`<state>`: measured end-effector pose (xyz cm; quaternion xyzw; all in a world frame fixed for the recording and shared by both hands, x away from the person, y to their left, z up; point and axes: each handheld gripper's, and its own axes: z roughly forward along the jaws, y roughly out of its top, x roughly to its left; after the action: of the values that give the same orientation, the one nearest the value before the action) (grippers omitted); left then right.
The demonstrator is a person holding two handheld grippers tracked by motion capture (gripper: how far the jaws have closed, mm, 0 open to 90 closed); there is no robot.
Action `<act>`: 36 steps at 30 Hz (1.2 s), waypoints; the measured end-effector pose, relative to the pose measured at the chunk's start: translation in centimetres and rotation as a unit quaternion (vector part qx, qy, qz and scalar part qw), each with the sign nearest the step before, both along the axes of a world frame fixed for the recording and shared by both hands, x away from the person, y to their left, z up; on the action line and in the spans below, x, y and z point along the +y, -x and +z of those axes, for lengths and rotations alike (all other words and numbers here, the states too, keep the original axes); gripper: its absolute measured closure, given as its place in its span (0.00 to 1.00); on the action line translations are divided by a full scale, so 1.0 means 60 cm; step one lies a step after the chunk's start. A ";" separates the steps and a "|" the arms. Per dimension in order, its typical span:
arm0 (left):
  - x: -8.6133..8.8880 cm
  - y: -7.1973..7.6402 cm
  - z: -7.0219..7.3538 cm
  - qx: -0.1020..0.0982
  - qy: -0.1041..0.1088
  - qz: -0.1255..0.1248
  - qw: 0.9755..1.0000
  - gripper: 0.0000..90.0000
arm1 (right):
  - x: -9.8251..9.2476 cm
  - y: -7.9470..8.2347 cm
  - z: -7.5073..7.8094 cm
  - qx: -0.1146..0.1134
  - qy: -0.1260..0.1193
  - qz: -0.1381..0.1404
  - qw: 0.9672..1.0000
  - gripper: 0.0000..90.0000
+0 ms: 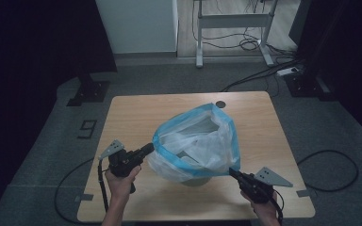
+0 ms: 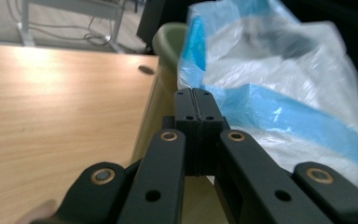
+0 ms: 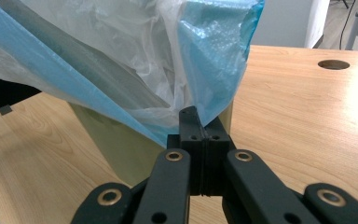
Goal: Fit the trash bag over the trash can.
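A pale green bin (image 1: 199,179) stands mid-table (image 1: 136,113), lined with a blue-rimmed plastic bag (image 1: 202,141) pulled up around it, the left gripper (image 1: 147,149) and right gripper (image 1: 232,172) each clamped on its rim

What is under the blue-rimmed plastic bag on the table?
A pale green bin stands under the plastic bag, on the table. Its side and base show; the bag covers its rim and inside.
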<state>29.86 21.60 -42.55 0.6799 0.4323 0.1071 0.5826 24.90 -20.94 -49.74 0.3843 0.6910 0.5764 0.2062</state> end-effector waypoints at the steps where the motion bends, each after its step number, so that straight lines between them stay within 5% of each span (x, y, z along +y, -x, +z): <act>1: -0.002 0.000 -0.002 0.002 -0.011 0.002 1.000 1.00 | 0.000 0.000 0.000 0.000 0.003 0.000 1.000 0.99; 11: -0.015 0.003 -0.012 0.013 -0.055 -0.015 0.998 1.00 | 0.002 -0.006 -0.006 0.009 0.013 0.001 1.000 0.98; 18: 0.016 0.018 -0.004 0.009 -0.006 -0.037 0.999 1.00 | -0.001 0.006 0.012 -0.013 -0.015 0.032 0.999 0.98; 23: 0.037 0.045 0.002 -0.004 0.004 -0.054 0.999 1.00 | 0.000 0.014 0.019 -0.022 -0.009 0.053 0.998 0.98; 29: 0.044 0.046 -0.018 0.015 -0.018 -0.052 0.998 0.99 | -0.003 0.006 0.003 0.005 0.008 0.048 0.999 0.98; 36: 0.015 0.020 -0.041 0.033 -0.056 -0.047 0.997 0.97 | -0.002 -0.015 -0.012 0.028 0.027 0.023 0.999 0.97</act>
<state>28.64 22.48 -45.02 0.7342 0.4126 0.0813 0.5330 25.80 -21.08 -50.49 0.3785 0.7206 0.5511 0.1839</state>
